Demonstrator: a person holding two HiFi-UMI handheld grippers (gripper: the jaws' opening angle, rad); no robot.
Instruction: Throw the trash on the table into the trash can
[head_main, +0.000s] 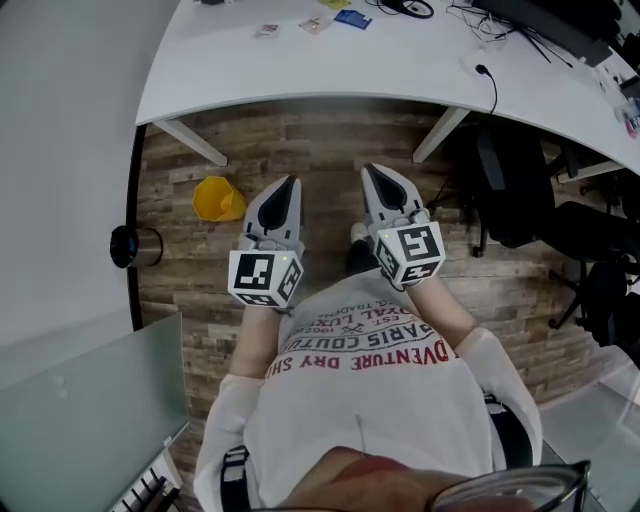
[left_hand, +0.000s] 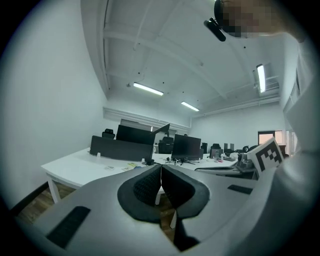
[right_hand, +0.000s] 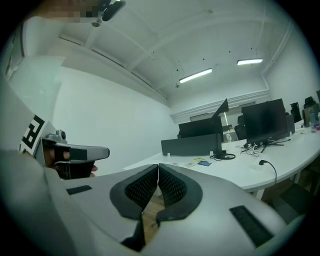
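**Litter lies flat on the far table, both jaws empty**

Paper scraps and a blue wrapper lie on the smooth white table, towards its far edge. They look thin, light and limp, likely to slide on the slick top, so pinching a raised edge or corner seems best. The left gripper and right gripper have ribbed black pads pressed together on nothing. A yellow plastic trash can sits on the wood-plank floor, near left.
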